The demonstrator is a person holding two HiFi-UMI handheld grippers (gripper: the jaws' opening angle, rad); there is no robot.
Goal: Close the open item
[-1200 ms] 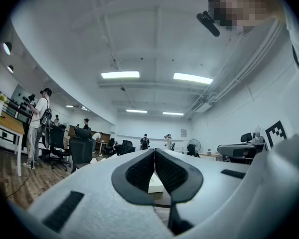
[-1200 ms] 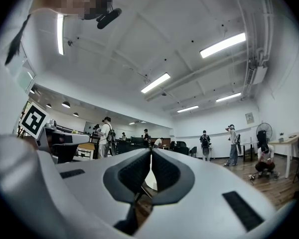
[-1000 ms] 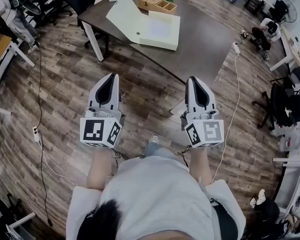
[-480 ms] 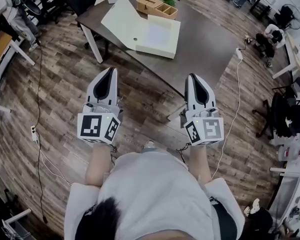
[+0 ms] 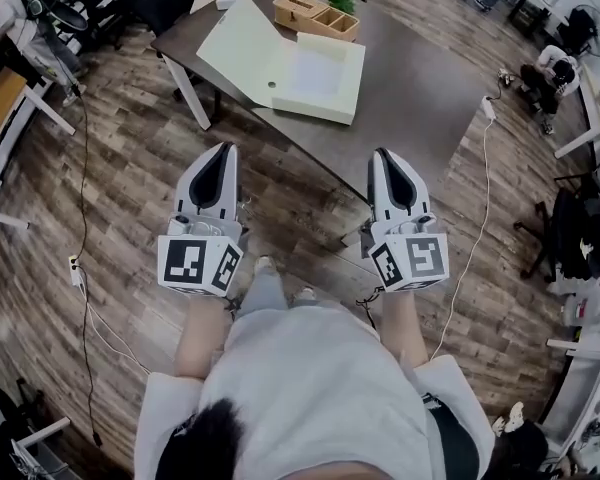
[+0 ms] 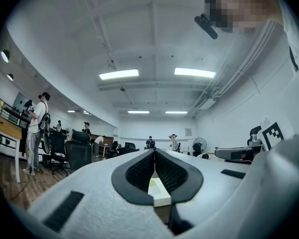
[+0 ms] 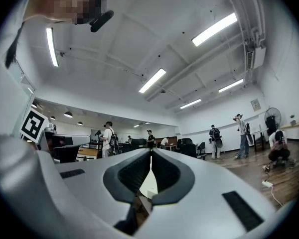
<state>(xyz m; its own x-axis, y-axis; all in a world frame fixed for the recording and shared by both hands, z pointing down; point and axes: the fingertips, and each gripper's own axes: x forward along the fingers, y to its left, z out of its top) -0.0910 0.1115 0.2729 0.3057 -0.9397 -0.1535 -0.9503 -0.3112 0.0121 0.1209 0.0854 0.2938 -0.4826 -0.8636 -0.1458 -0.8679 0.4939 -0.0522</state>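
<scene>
Head view, going from the left: a person (image 5: 10,13) stands way off at the far left, well apart from the desk (image 5: 420,78). Next comes the left tool (image 5: 224,152), held over the wood floor (image 5: 130,168), short of the desk's near edge. Its jaws are clenched tip to tip with nothing in them. Left gripper view backs that up: the pads meet at the front, and only a bit of the cream box (image 6: 158,193) shows through the gap behind them.

That box (image 5: 320,68) is the thing to close, and it's wide open. It sits on the desk's left half, tray facing up, with its lid (image 5: 242,36) swung out toward the left edge. Both tools are well apart from it. Behind the box, along the far edge, there's a wooden organiser (image 5: 315,11).

Then the right tool (image 5: 383,155), level with the left one. Its tip lines up with the desk's near edge, but I can't tell if it's actually over the desk. Jaws pinched together too and empty, same story in right gripper view.

Past the desk's right corner a white cable (image 5: 470,218) trails across the floor, and another person (image 5: 552,68) crouches further right.
</scene>
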